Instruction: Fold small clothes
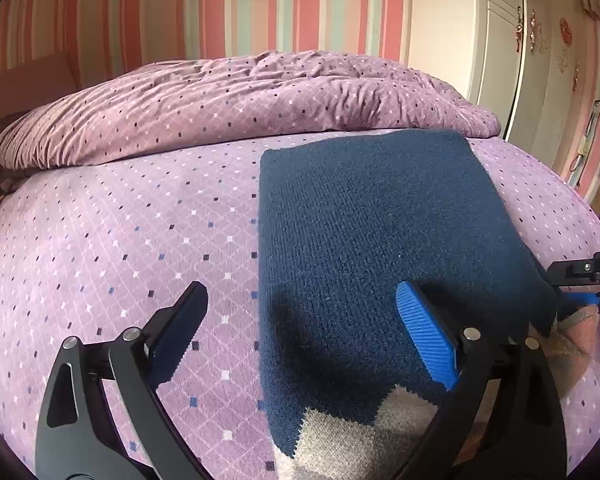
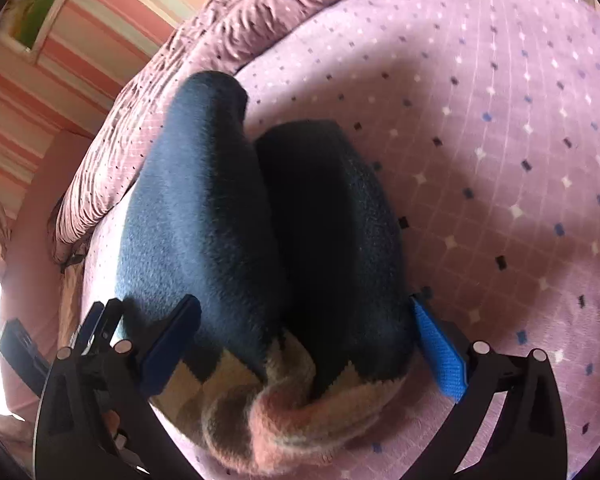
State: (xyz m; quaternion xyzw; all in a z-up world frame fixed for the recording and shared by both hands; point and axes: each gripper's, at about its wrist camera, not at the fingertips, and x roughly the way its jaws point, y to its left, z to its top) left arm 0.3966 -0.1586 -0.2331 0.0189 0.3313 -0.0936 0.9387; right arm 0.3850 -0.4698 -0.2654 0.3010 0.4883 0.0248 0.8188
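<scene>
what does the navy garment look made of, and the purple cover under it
Navy garment: looks like knitted wool or acrylic, matte and fuzzy, with visible ribbed stitch rows and a grey-and-pink patterned band. Purple cover: seems a soft, short-pile woven fabric, matte, printed with small diamonds.

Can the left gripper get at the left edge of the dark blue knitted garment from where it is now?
Probably yes. The left gripper is open, straddling the garment's left edge, with only the bedsheet below and nothing in between.

you're looking at a bed (image 1: pixel 100 240) in a lilac diamond-print sheet, with a rumpled matching duvet (image 1: pixel 220 108) across its far side. behind it stand a striped wall (image 1: pixel 220 8) and a white wardrobe (image 1: pixel 540 60).
</scene>
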